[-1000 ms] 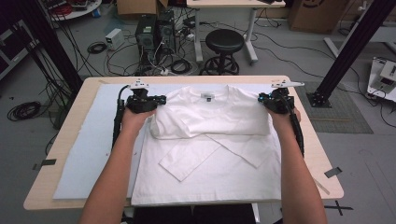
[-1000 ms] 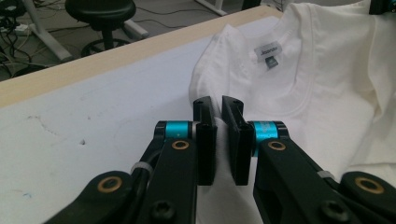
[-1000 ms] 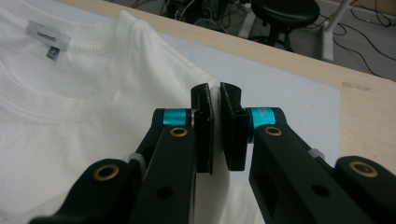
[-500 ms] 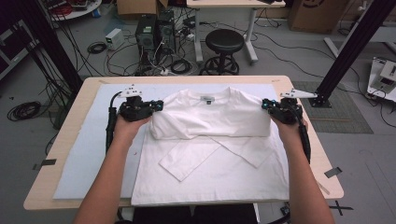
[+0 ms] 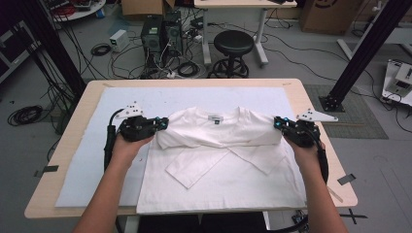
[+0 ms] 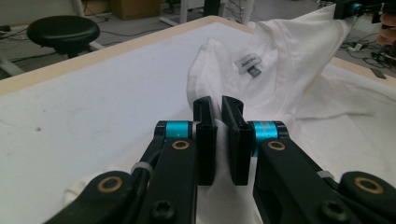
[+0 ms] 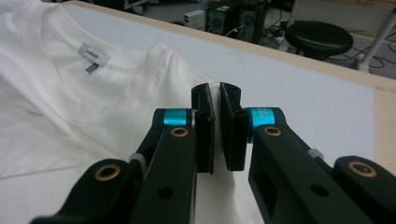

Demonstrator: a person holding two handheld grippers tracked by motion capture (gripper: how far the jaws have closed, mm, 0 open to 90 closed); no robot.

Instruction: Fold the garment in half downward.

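White cotton t-shirt [image 5: 221, 160] lies flat on the pale mat [image 5: 87, 165] covering the desk [image 5: 311, 97], with its top part folded over and both sleeves crossed in a V on the body. Its neck label [image 5: 215, 118] faces up near 12 o'clock. The left gripper [image 5: 156, 124] is at about 9 o'clock of the shirt, pinching the doubled edge of the fold; in the left gripper view [image 6: 218, 135] there's a sliver of white cloth squeezed between the jaws. The right gripper [image 5: 278, 124] does the same at 3 o'clock, and the right gripper view [image 7: 215, 133] shows fabric clamped in the narrow gap.

What could go wrong, I reckon: both grips sit right at the edge of the cloth, so if one hand pulls faster than the other, the fold line goes crooked or the fabric slips out of a jaw. Then that side drops and the crossed sleeves get dragged out of place. The hem already sits right at the 6 o'clock edge of the desk, so pulling too far could slide it off.

Compared with a second ago, both hands have come towards 6 o'clock, carrying the fold down with them, so the collar sits lower and more bare mat shows behind it at 12 o'clock. Sleeves look unchanged.
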